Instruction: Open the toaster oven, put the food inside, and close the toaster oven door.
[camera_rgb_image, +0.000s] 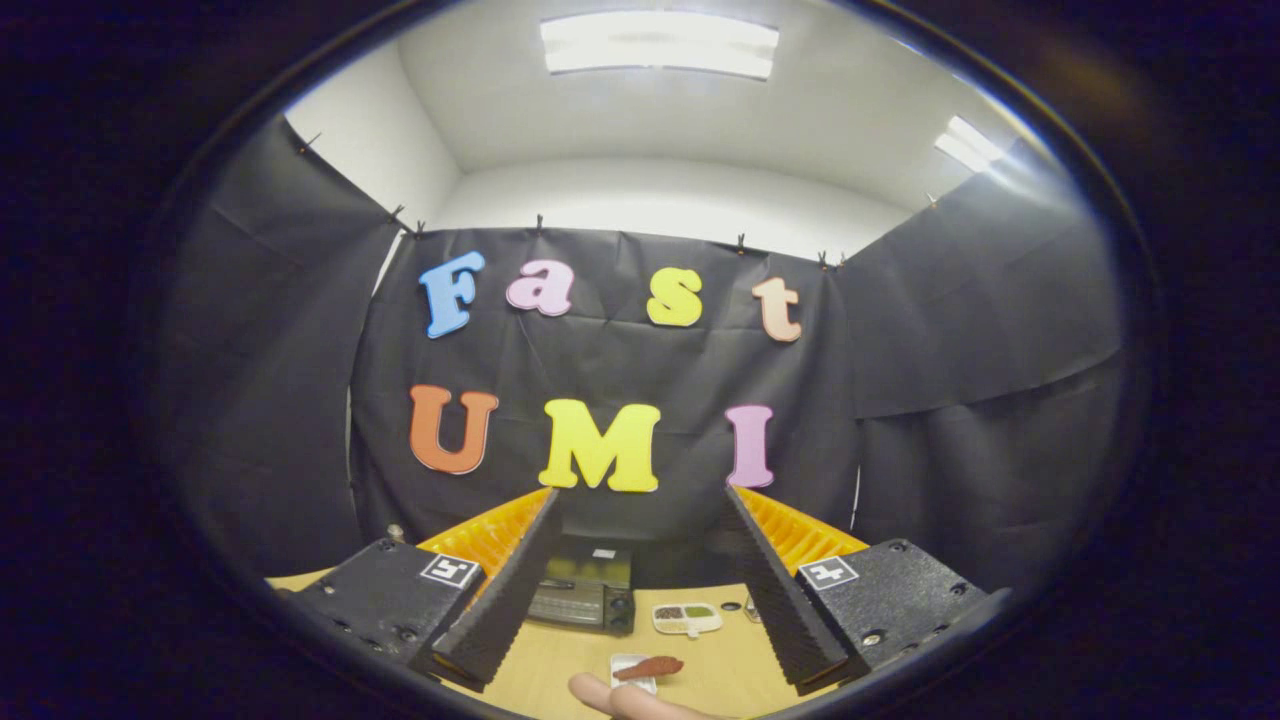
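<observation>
Toaster oven (583, 596) sat shut on table (560, 660), beyond spread fingers; looked heavy, hard. Gripper (640, 600) gaped wide, held nothing. Reddish food (650, 667) lay on small tray (628, 681) nearer, seemed light, soft; best pinched mid-length.

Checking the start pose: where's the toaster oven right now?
In the gripper view the toaster oven sits on the table against the booth wall, beyond the open gripper, by its left finger; a small divided dish lies to its right.
</observation>
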